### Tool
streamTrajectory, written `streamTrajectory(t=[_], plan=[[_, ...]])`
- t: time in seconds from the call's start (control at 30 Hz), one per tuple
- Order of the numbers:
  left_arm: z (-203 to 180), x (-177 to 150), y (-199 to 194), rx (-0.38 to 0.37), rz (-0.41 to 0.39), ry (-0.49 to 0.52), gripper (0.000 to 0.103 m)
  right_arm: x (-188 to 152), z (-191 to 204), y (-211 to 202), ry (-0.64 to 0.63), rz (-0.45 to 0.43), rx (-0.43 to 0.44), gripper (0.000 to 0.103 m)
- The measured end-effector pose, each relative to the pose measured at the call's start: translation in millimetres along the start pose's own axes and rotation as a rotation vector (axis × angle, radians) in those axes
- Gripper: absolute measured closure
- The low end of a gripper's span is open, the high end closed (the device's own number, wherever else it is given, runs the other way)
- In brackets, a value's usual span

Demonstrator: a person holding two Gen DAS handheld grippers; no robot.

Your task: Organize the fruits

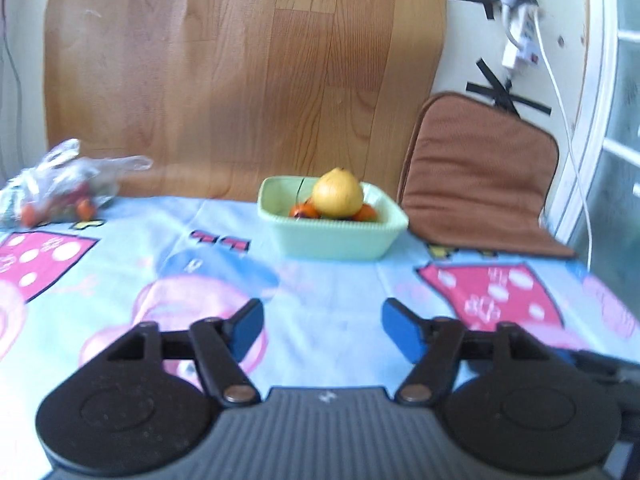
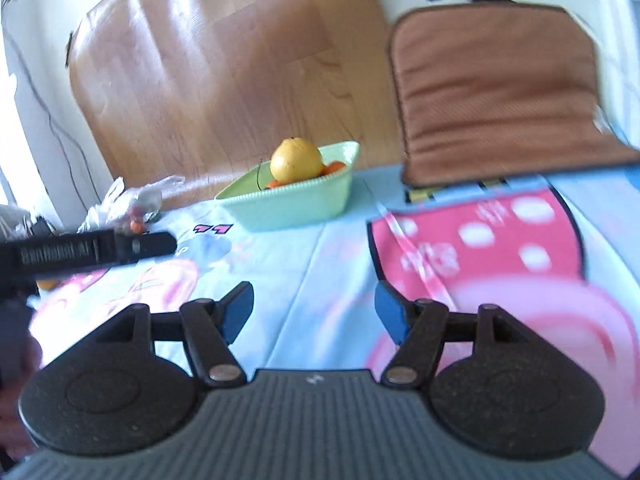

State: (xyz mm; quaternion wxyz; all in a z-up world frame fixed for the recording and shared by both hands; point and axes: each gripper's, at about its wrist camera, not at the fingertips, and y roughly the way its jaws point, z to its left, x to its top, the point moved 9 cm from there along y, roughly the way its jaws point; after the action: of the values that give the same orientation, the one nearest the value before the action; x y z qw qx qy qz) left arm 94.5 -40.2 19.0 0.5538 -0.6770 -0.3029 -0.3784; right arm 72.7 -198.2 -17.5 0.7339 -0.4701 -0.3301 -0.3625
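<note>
Mint-green ribbed bowl point(image 1: 332, 236), rectangular, stands toward the back of the table on a pale blue cartoon-print tablecloth point(image 1: 320, 300), close to the wood-grain panel point(image 1: 240, 72) leaning against the wall behind it. Contents: one large yellow fruit point(image 1: 338, 194) on top, pear-like or citrus, kind not certain; small orange fruits point(image 1: 304, 211) beneath and beside it, count unclear.

Clear plastic bag point(image 1: 64, 184), crumpled, at the table's far left, well apart from the bowl; holds further small orange and reddish fruits, blurred.

Brown padded cushion point(image 1: 480, 172), propped at the back right, its lower edge lying on the cloth just beside the bowl.

White power strip with cable point(image 1: 520, 32), fixed to the wall at upper right among strips of black tape.

Left gripper point(image 1: 322, 330): blue-padded fingers spread wide, nothing between them, above bare cloth in front of the bowl.

Right gripper point(image 2: 314, 316): fingers likewise spread, holding nothing, above the cloth, the bowl ahead and slightly left. In the right wrist view the left gripper's black body crosses the left edge, near the bag.
</note>
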Motion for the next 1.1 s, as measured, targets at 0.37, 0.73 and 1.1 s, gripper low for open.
streamTrajectory(t=[0.37,0.73,1.1], plan=[[9,-43,-55,0.114,-0.003,-0.017,0.0,-28,16,-49,0.034,-0.002,-0.003,0.031],[5,-56,-75,0.152,0.005,0.002,0.0,-43,36,-72,0.037,0.006,0.033,0.027],[10,-62,-79,0.243,0.025,0.022,0.0,-48,35,-77,0.024,0.009,0.005,0.019]])
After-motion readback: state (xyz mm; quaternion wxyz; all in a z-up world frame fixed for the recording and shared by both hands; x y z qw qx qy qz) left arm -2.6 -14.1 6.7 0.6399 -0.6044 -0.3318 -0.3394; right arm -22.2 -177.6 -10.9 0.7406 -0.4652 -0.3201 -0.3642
